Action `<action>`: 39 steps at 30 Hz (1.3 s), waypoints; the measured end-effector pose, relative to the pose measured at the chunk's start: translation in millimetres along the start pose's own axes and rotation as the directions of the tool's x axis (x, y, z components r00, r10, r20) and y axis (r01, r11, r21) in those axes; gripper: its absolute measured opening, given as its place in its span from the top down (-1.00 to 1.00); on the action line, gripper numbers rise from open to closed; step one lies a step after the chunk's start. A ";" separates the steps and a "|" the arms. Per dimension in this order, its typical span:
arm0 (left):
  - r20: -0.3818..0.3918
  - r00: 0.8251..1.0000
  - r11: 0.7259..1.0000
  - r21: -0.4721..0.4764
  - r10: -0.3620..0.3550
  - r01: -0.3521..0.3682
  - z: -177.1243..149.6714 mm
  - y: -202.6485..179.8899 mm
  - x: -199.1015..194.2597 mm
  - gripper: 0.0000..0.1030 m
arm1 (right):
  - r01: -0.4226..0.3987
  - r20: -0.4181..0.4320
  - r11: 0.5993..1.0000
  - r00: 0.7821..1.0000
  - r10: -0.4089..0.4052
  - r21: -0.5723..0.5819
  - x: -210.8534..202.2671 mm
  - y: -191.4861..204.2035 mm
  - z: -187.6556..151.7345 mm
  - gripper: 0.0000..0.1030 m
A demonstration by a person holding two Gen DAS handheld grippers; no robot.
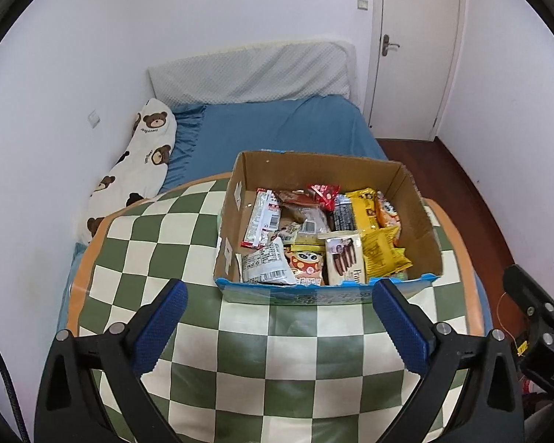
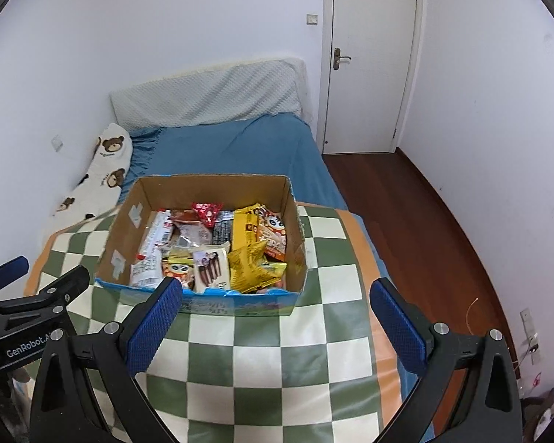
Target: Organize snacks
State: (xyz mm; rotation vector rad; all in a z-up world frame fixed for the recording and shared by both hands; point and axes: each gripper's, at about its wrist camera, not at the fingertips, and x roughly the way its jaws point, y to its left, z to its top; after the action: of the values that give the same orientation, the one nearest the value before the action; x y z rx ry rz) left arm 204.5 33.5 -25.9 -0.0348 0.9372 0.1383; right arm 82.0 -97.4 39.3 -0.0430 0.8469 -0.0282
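An open cardboard box (image 1: 413, 199) (image 2: 129, 221) with a blue printed front stands on a green-and-cream checked cloth (image 1: 269, 354) (image 2: 255, 354). It is heaped with several snack packets: yellow bags (image 1: 382, 254) (image 2: 249, 262), a white pack of chocolate sticks (image 1: 343, 258) (image 2: 210, 262), a red-and-white sachet (image 1: 262, 217) and a small red packet (image 2: 207, 212). My left gripper (image 1: 279, 295) hangs open just short of the box's front wall, nothing between its blue pads. My right gripper (image 2: 277, 295) is open too, in front of the box's right half, holding nothing.
The cloth covers a raised surface on a bed with a blue sheet (image 1: 277, 125) (image 2: 236, 147). A bear-print pillow (image 1: 144, 162) lies along the left wall. A white door (image 2: 373, 59) and wooden floor (image 2: 424, 221) are on the right.
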 end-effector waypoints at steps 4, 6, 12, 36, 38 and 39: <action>-0.015 1.000 1.000 0.005 0.006 -0.006 1.9 -2.2 13.9 -0.99 | 0.009 -0.012 1.000 1.000 -0.009 0.004 18.5 0.1 2.4 -1.00; -0.017 1.000 1.000 0.010 0.012 -0.012 2.8 -3.4 17.9 -0.99 | 0.018 -0.015 1.000 1.000 -0.018 0.007 23.6 -0.2 2.1 -1.00; -0.021 1.000 1.000 0.020 0.012 -0.012 5.6 -6.1 25.7 -0.99 | 0.023 -0.031 1.000 0.999 -0.022 0.021 35.0 -3.6 1.7 -1.00; -0.016 1.000 1.000 0.029 -0.002 0.003 1.7 1.3 14.1 -0.99 | -0.024 -0.044 1.000 0.999 0.023 -0.002 32.7 1.1 -1.0 -1.00; -0.012 1.000 0.999 0.032 -0.004 0.004 0.5 0.7 13.1 -0.99 | -0.025 -0.044 1.000 0.999 0.025 -0.005 32.2 1.6 -0.6 -1.00; -0.010 1.000 0.999 0.033 -0.004 0.004 0.2 0.6 12.3 -0.99 | -0.024 -0.042 1.000 0.999 0.024 -0.004 32.0 1.7 -0.6 -1.00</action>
State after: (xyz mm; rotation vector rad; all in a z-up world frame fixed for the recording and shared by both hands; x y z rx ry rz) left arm 211.7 35.4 -35.7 -0.0072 0.9489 0.1189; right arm 102.8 -97.1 14.9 -0.0369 0.8894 -0.0046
